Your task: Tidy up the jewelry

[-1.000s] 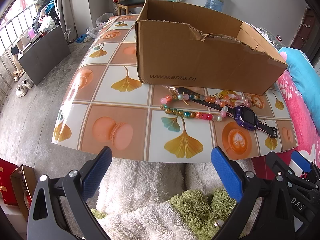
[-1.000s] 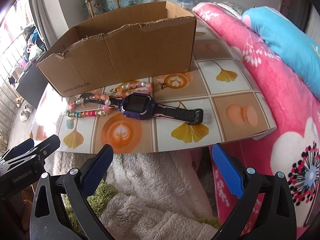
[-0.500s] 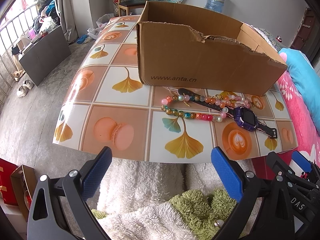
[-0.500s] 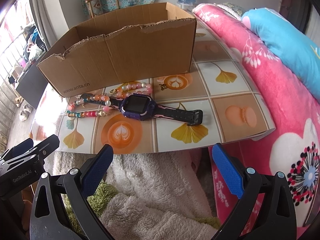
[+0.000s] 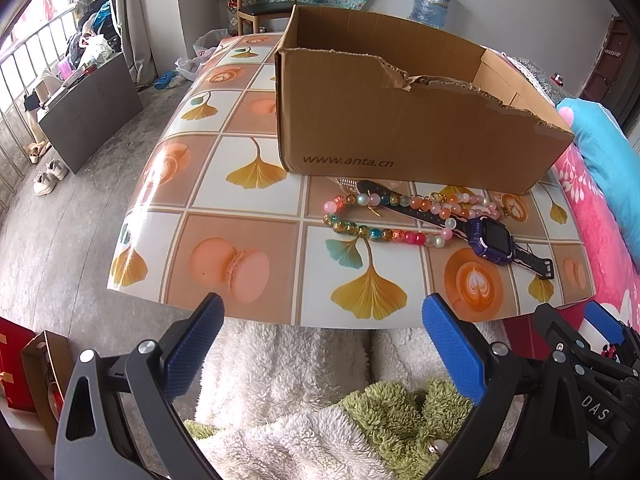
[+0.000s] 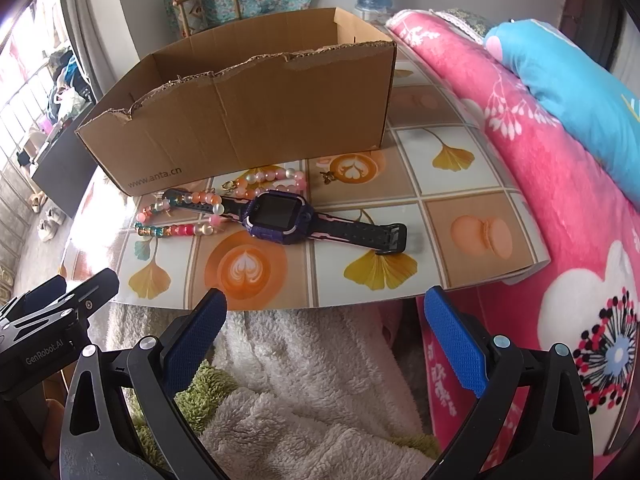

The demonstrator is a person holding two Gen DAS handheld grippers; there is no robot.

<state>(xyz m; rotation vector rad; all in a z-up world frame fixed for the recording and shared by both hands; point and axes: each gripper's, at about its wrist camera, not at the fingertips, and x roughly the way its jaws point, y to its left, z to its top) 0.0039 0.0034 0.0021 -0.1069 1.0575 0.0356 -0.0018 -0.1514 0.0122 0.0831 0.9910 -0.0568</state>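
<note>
A purple smartwatch with a black strap lies on the patterned table, also in the left wrist view. A colourful bead bracelet lies over its strap, and shows in the right wrist view. A pink pearl bracelet lies behind it. An open cardboard box stands behind them. My left gripper is open and empty, short of the table's near edge. My right gripper is open and empty, also short of the edge.
A small gold charm lies by the box. A pink floral quilt and blue pillow lie right of the table. White and green fluffy fabric lies below the grippers. A chair stands behind.
Both grippers have crept slightly forward toward the table. The jewelry and box have not moved.
</note>
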